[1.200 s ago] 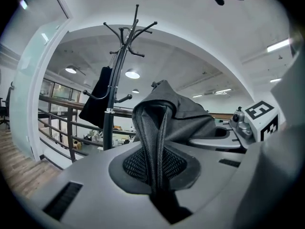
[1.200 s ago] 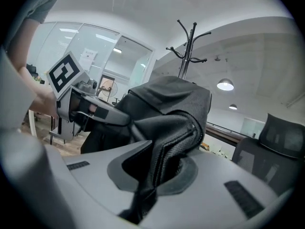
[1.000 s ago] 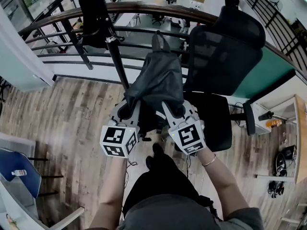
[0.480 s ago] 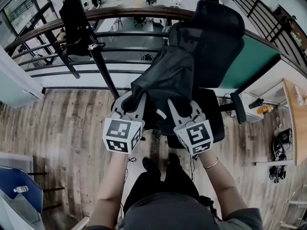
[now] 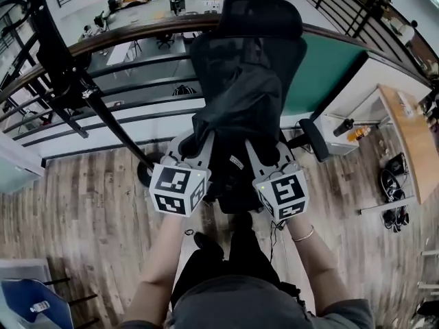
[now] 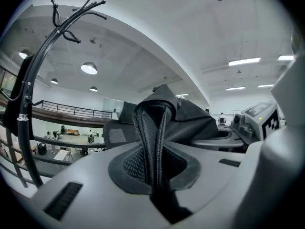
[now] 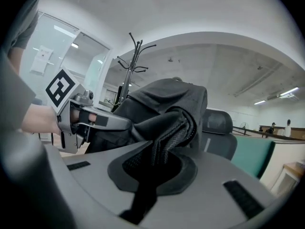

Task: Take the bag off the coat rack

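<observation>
The bag (image 5: 236, 108), a dark grey backpack, hangs in the air between my two grippers, off the coat rack (image 5: 103, 108), whose black pole slants at the left. My left gripper (image 5: 194, 142) is shut on one mesh shoulder strap (image 6: 152, 142), which runs up between its jaws. The other mesh strap (image 7: 169, 137) is pinched in my right gripper (image 5: 257, 146), which is shut on it. The bag's body rises just beyond both sets of jaws. In the right gripper view, the rack's hooked top (image 7: 136, 56) stands behind the bag, apart from it.
A black mesh office chair (image 5: 264, 19) stands right behind the bag. A curved railing (image 5: 123, 36) runs across the back. A wooden desk (image 5: 411, 136) and a green panel (image 5: 329, 60) are at the right. The floor is wood planks (image 5: 89, 204).
Both grippers have carried the bag to the right, away from the coat rack and in front of the chair. The rack has slid to the left of the view.
</observation>
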